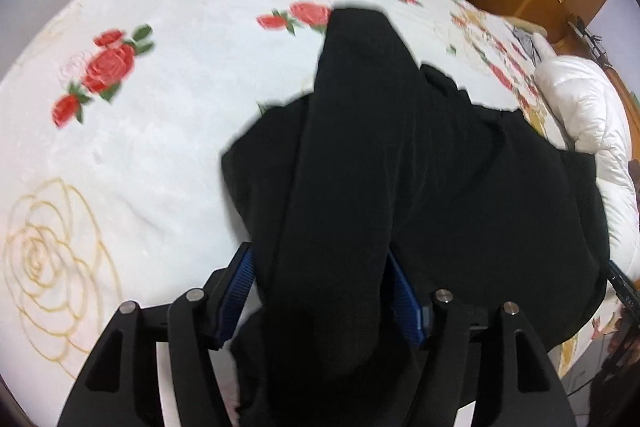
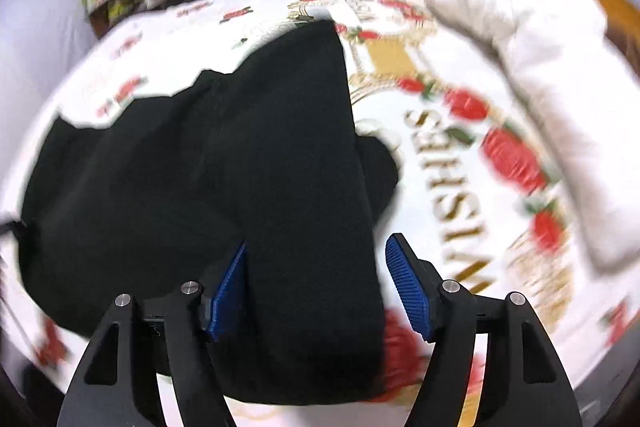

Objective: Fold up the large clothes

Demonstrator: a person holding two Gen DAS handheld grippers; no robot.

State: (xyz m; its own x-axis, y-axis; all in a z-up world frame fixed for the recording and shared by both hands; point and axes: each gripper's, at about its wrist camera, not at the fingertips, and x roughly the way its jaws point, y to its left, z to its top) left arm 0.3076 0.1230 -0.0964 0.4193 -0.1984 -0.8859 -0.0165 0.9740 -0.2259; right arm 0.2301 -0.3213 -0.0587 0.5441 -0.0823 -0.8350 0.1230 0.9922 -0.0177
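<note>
A large black knit garment (image 1: 400, 187) lies spread on a bed under a white blanket printed with red roses (image 1: 140, 131), a folded strip of it running up the middle. The left tongs (image 1: 320, 291) stand spread, blue pads flanking that strip. The right tongs (image 2: 316, 287) are spread too (one pad clear of the cloth). A white quilted duvet (image 2: 540, 87) lies bunched beside the garment.

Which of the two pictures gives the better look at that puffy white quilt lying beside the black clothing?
The right wrist view. There the white quilt fills the upper right as a long padded roll on the flowered bedspread, though blurred. In the left wrist view the quilt shows only squeezed at the right edge, partly behind the black garment.
</note>
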